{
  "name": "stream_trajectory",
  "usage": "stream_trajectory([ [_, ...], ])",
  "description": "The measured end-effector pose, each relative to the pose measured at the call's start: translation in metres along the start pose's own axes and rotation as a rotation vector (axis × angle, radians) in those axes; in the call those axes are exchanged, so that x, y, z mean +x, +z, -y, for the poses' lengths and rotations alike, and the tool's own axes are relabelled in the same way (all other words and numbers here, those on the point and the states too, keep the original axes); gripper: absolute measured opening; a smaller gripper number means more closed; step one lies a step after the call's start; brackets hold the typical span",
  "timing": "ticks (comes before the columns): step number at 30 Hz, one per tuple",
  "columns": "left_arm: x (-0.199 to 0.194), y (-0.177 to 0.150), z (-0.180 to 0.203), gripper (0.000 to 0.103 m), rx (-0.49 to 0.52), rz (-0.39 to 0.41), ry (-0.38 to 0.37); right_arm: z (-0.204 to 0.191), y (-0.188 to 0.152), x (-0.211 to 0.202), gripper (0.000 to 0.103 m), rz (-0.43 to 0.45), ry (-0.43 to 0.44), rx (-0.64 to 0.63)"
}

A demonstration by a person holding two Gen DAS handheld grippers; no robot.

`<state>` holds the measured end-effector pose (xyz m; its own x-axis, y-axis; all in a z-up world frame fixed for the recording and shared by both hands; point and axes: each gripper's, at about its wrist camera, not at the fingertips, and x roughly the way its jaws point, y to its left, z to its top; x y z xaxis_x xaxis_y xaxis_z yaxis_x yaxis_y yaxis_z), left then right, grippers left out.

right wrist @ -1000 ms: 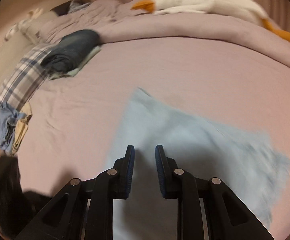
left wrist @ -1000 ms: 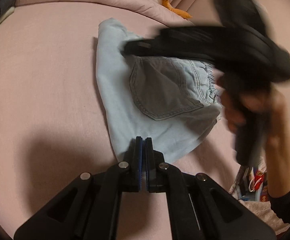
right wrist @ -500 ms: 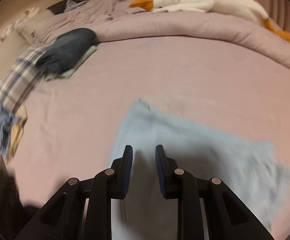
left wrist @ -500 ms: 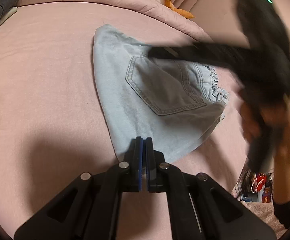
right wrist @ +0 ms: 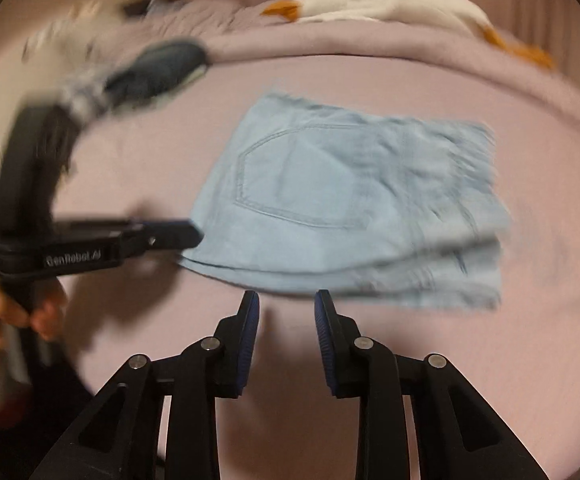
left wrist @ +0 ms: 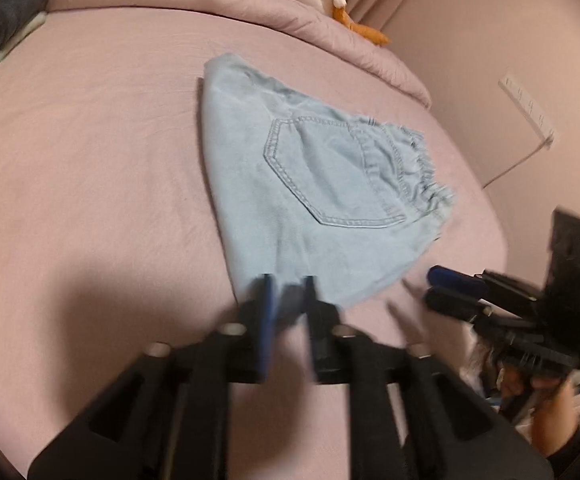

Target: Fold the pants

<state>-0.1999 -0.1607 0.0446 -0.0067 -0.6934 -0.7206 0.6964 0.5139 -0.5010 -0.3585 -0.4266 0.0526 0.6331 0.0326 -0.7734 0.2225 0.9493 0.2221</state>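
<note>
The light-blue denim pants [left wrist: 313, 196] lie folded into a compact stack on the pink bed, back pocket up; they also show in the right wrist view [right wrist: 345, 208]. My left gripper [left wrist: 288, 284] is open, its tips at the fold's near corner, holding nothing. It appears in the right wrist view [right wrist: 182, 236] at the stack's left corner. My right gripper [right wrist: 286, 300] is open and empty, just short of the stack's near edge. It shows in the left wrist view [left wrist: 445, 290] to the right, off the pants.
A white goose plush [right wrist: 389, 4] lies on the rolled pink duvet [left wrist: 218, 4] at the back. A dark folded garment [right wrist: 158, 68] and other clothes sit at the far left. A wall with a socket strip [left wrist: 525, 108] stands at the right.
My left gripper has opened and let go of the pants' corner. My right gripper has swung from above the pants down to the right, near the bed's edge.
</note>
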Motion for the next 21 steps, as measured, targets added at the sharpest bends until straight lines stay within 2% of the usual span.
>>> stream_trajectory([
  [1,-0.004,-0.002,-0.001,0.067,-0.01,0.005,0.017,0.013,-0.004,-0.009,0.04,0.025,0.029,0.063],
  [2,-0.01,-0.006,-0.007,0.074,-0.034,0.024,0.036,0.031,-0.008,-0.02,0.044,0.054,0.063,0.143],
  [4,-0.017,-0.01,-0.019,0.073,-0.087,0.03,0.009,0.064,-0.017,-0.035,0.063,0.11,0.139,0.298],
  [8,-0.019,-0.01,-0.038,0.073,-0.195,0.037,-0.071,0.114,-0.036,-0.047,0.07,0.204,0.211,0.524],
  [9,-0.019,-0.008,-0.038,0.073,-0.213,0.037,-0.092,0.122,-0.04,-0.047,0.074,0.214,0.221,0.559],
  [11,-0.019,-0.005,-0.039,0.073,-0.236,0.037,-0.113,0.139,-0.042,-0.039,0.075,0.203,0.238,0.639],
  [16,-0.004,0.012,-0.036,0.073,-0.273,0.028,-0.156,0.153,-0.038,-0.01,0.076,0.174,0.33,0.748],
  [21,0.008,0.027,-0.03,0.073,-0.255,0.015,-0.163,0.158,-0.017,0.007,0.079,0.159,0.374,0.74],
])
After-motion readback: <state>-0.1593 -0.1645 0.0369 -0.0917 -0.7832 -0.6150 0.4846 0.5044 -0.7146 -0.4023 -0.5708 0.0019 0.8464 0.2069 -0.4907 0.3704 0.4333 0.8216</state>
